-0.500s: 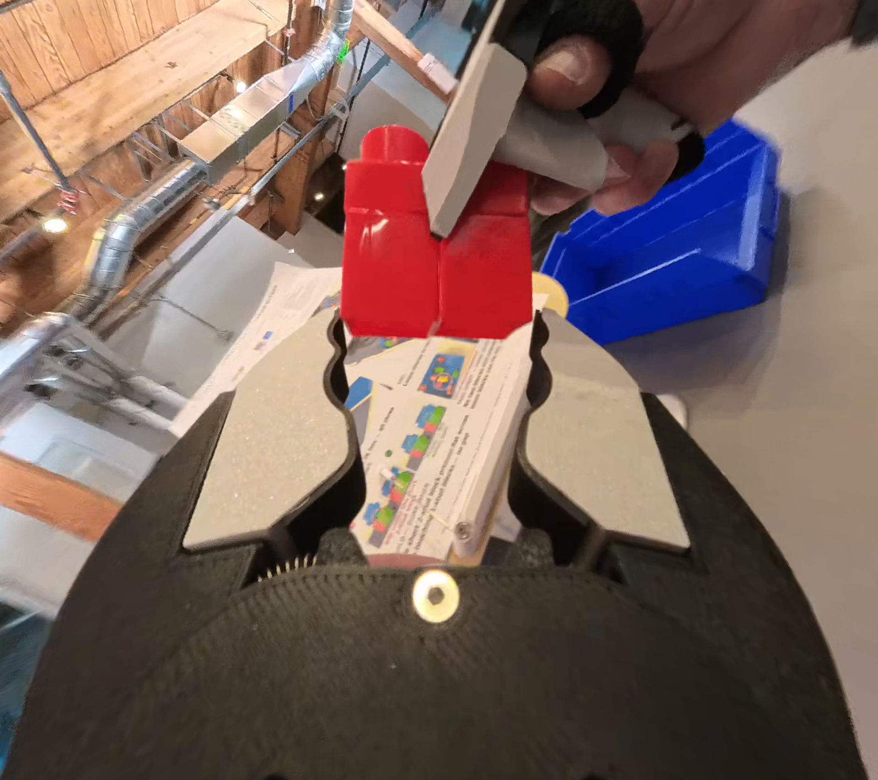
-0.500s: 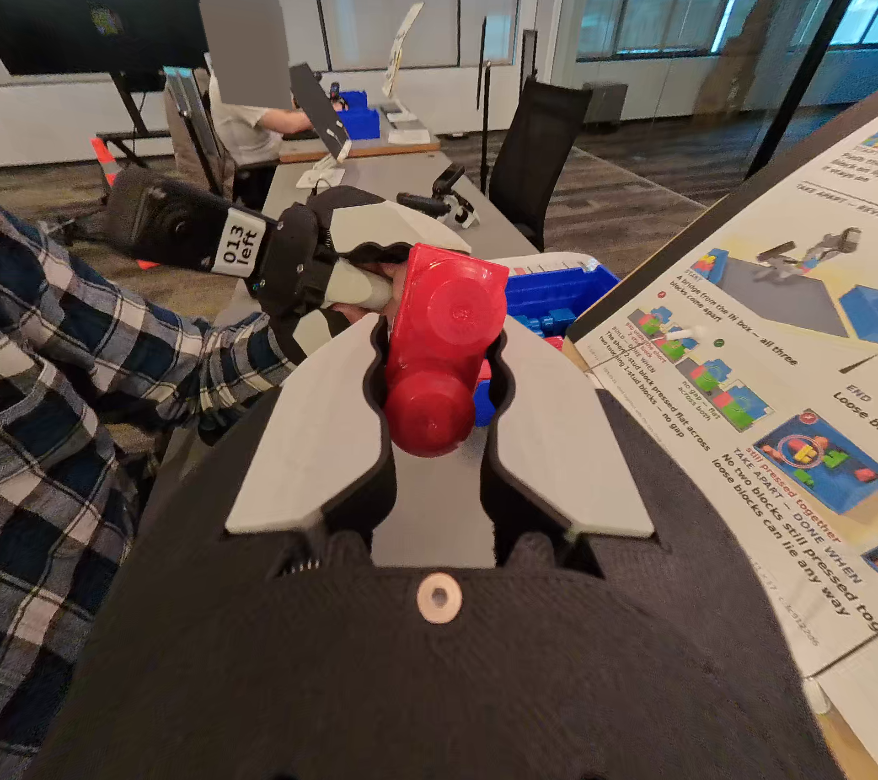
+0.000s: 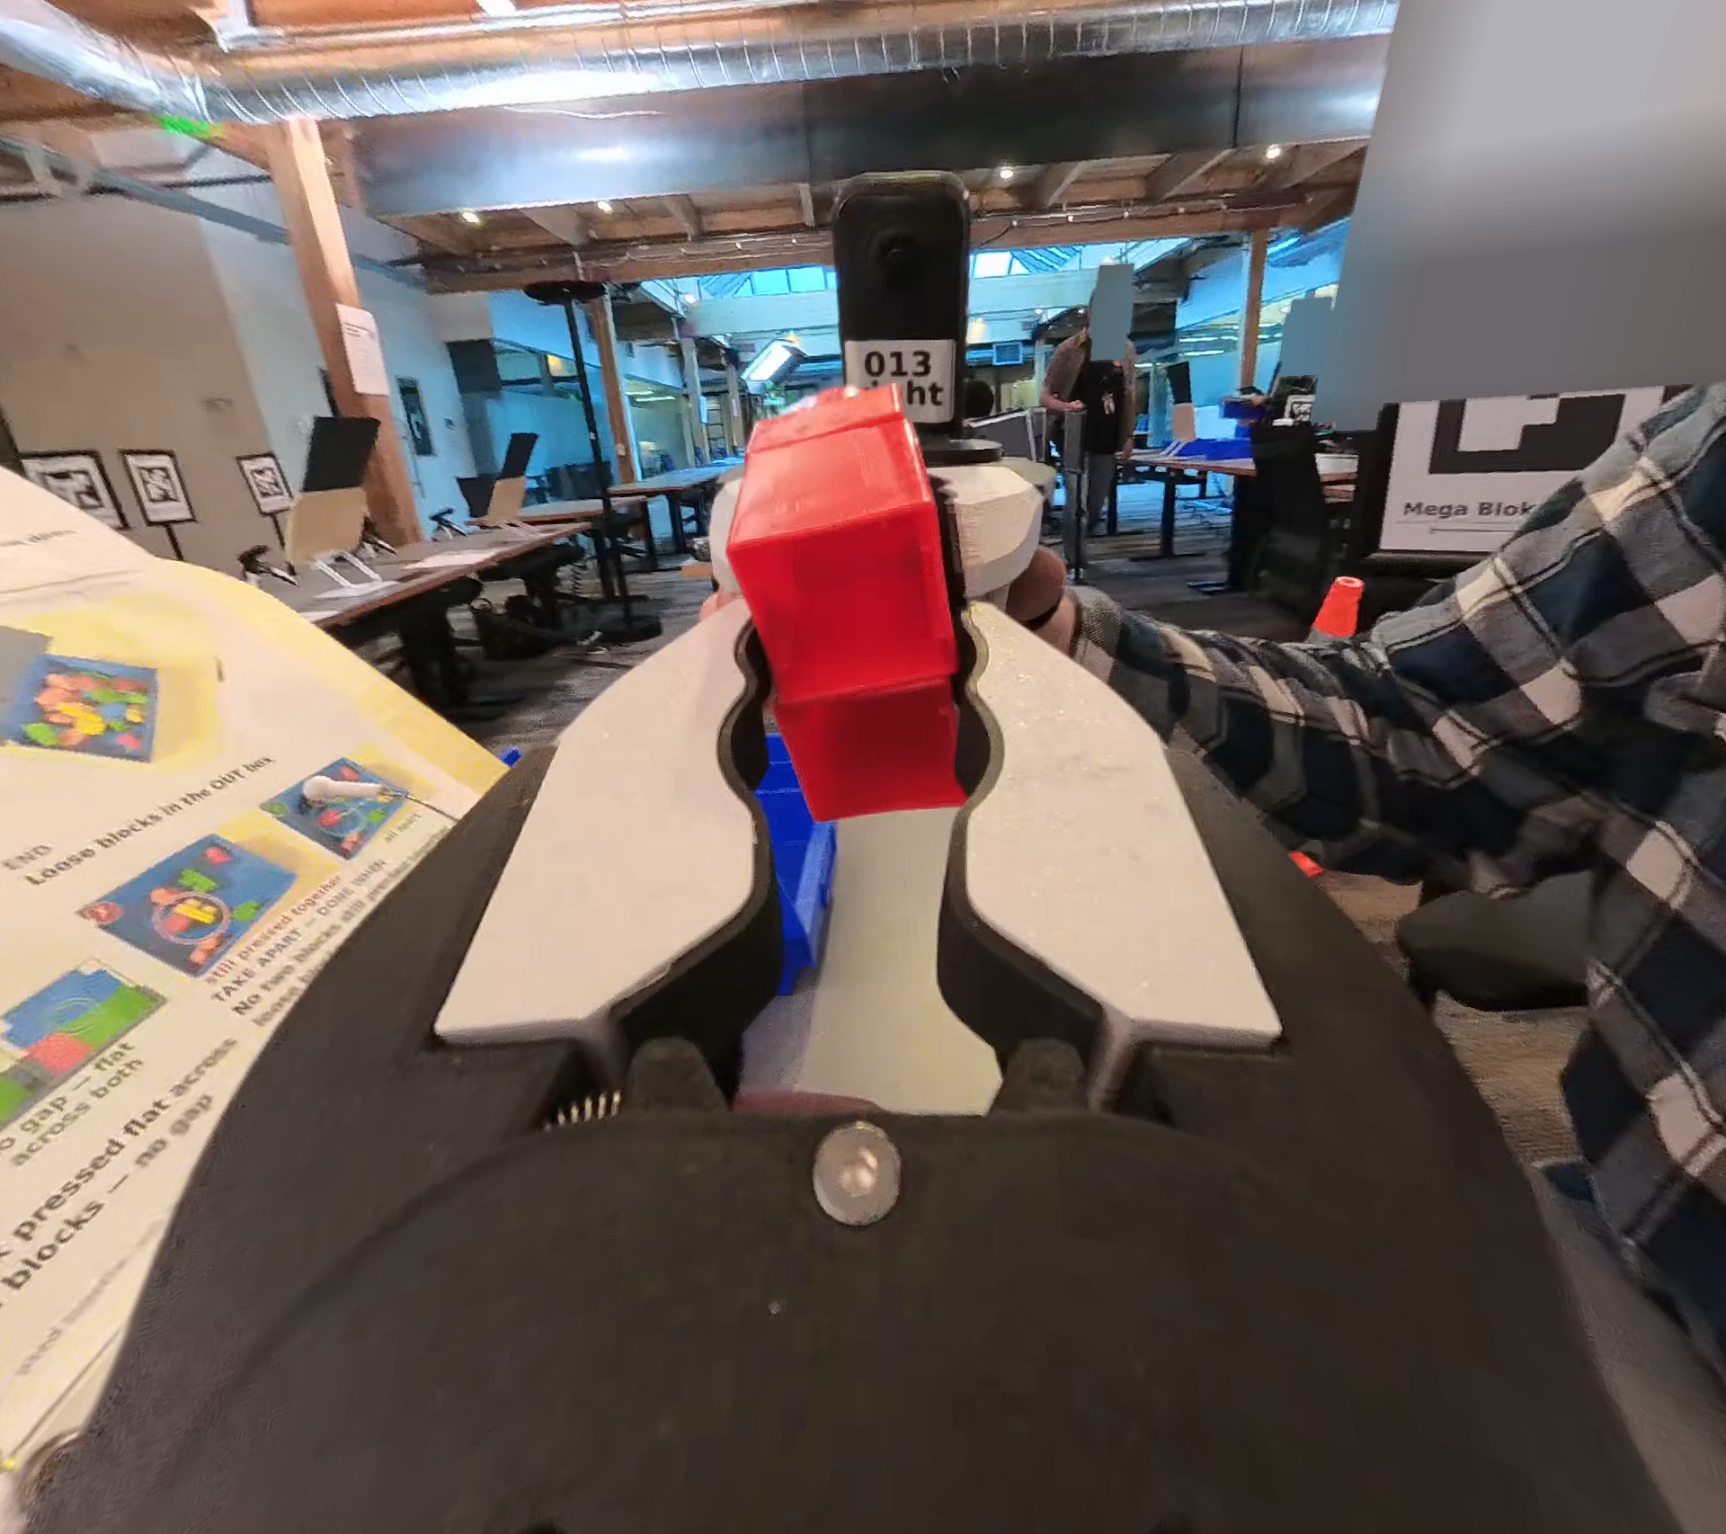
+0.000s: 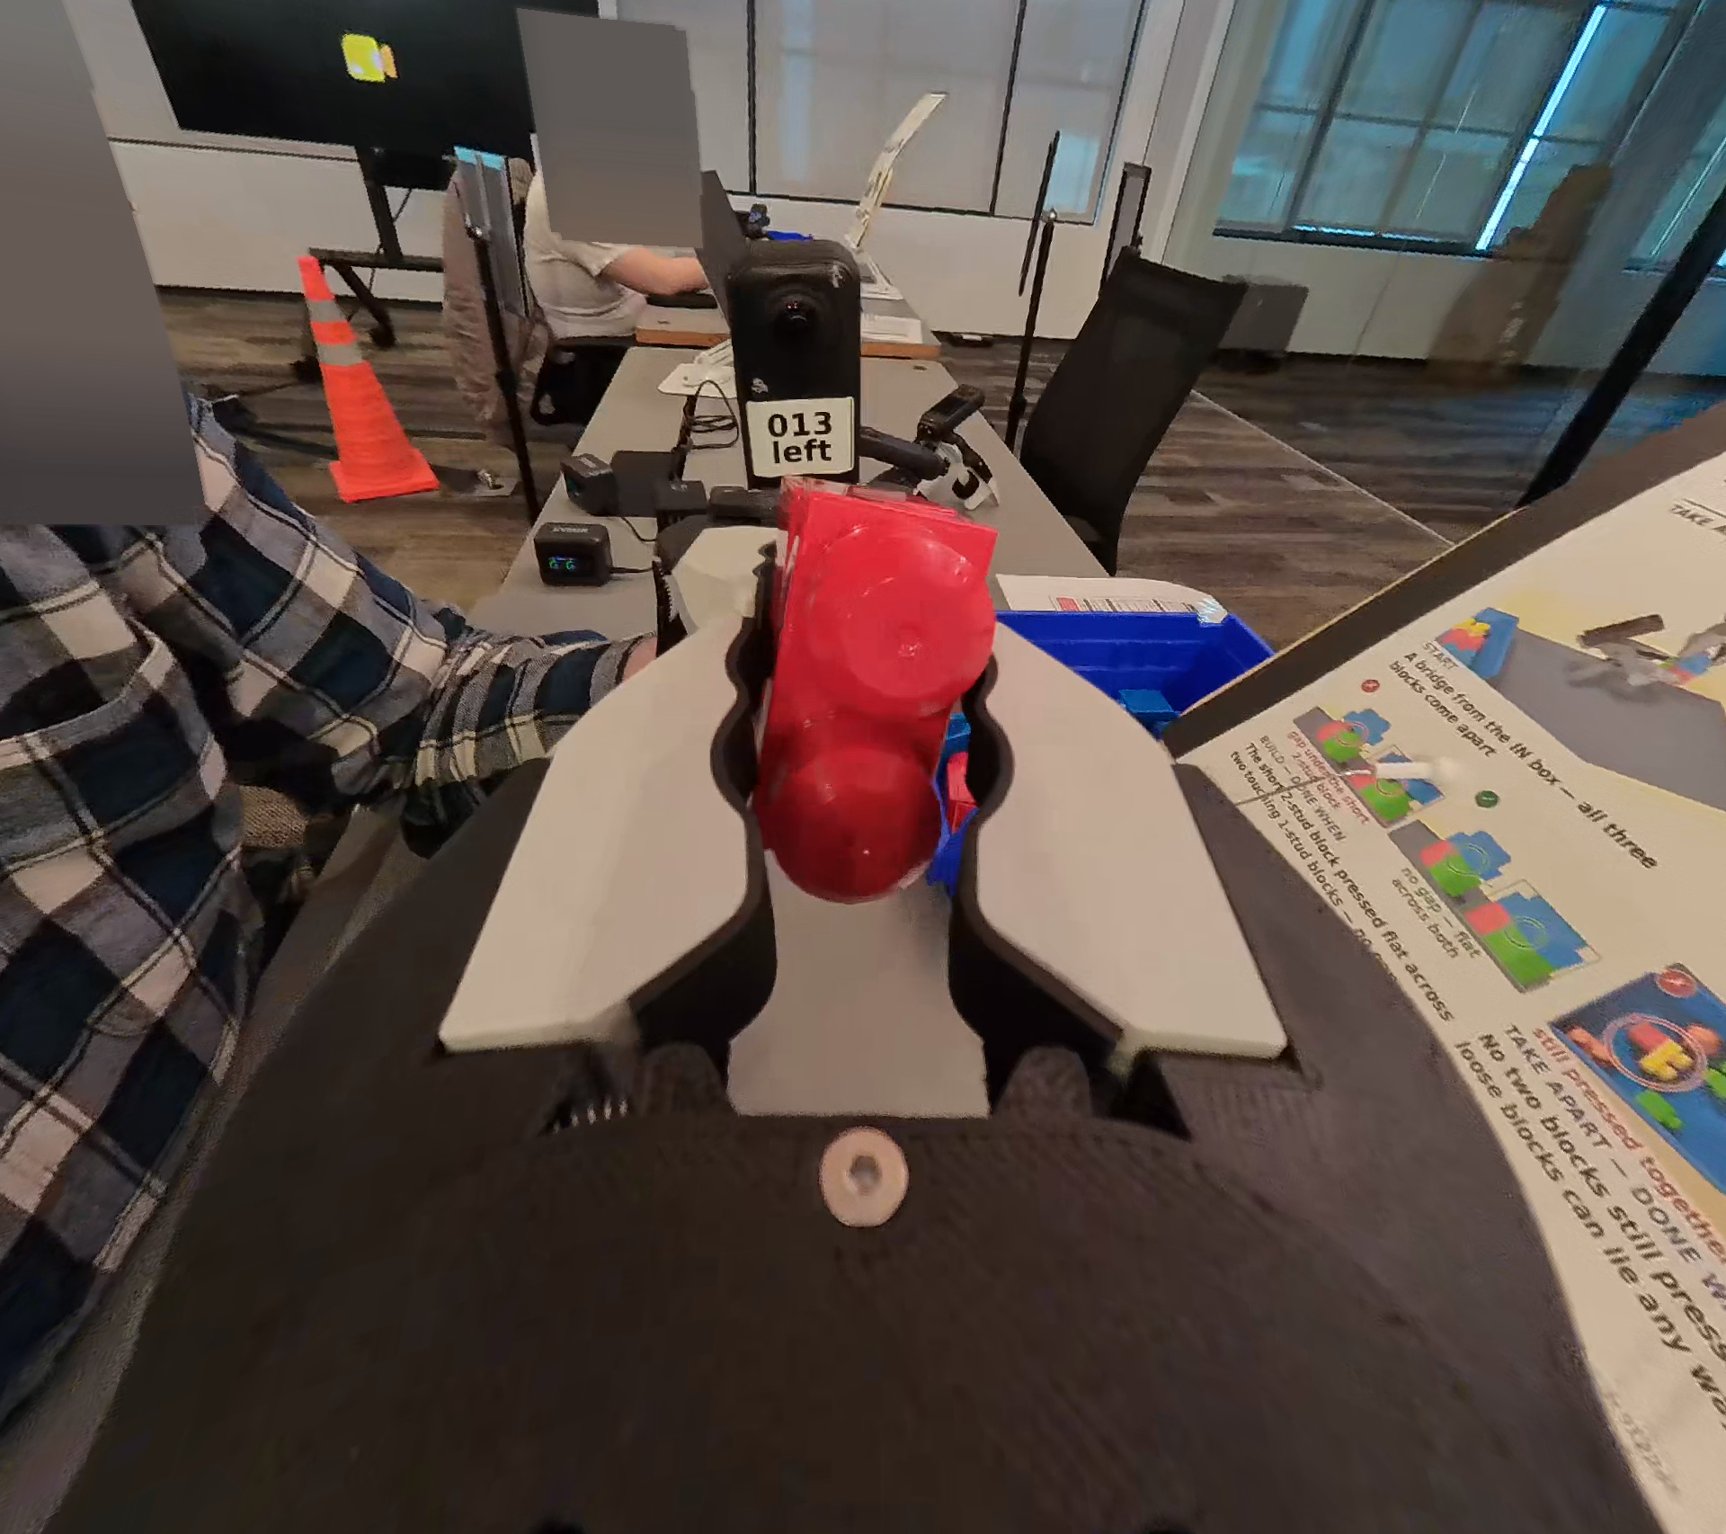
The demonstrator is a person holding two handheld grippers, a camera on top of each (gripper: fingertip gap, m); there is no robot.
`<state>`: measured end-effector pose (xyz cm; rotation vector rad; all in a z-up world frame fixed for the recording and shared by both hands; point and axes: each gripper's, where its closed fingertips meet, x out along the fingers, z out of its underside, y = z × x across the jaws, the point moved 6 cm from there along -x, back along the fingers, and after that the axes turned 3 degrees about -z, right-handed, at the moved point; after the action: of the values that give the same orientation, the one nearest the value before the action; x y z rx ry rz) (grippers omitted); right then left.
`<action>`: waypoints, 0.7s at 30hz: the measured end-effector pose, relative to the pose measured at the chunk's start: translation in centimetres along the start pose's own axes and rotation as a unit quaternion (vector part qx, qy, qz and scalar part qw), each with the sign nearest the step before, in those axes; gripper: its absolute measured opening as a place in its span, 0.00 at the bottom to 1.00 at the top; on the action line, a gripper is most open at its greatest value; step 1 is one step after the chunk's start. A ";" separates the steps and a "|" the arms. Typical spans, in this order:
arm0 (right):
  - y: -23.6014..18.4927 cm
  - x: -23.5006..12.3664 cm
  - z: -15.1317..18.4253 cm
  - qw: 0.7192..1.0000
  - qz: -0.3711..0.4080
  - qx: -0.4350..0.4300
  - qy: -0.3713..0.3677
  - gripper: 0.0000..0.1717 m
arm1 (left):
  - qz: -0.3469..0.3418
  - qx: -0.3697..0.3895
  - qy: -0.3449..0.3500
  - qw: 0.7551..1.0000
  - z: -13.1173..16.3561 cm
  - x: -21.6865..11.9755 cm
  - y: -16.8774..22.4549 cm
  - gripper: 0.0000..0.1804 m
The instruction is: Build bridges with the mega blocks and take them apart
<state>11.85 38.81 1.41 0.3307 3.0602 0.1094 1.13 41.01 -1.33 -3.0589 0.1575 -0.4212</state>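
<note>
Glossy red plastic two-stud block (image 4: 869,704) held in the air above the desk, long axis along both grippers, studs facing right gripper (image 4: 864,742); left gripper (image 3: 859,704) opposite. Both jaws clamp it.

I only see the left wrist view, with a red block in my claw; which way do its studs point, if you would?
Observer: The red block shows two studs, both pointing toward the right wrist camera.
Operator: Is the right claw on it too?
Observer: Yes, the right claw has its fingers pressed against both sides.
Operator: What lies beyond it there?
Observer: A blue bin with a blue block inside.
</note>
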 end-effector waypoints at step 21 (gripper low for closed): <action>-0.1 -1.7 -1.6 0.998 -0.011 -0.026 -0.048 0.20 | 0.018 -0.028 0.004 0.999 0.0 -0.1 0.2 0.19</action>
<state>13.36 38.24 3.10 0.2907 2.9595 0.1658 1.00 40.87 -1.35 -3.1033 0.2290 -0.4347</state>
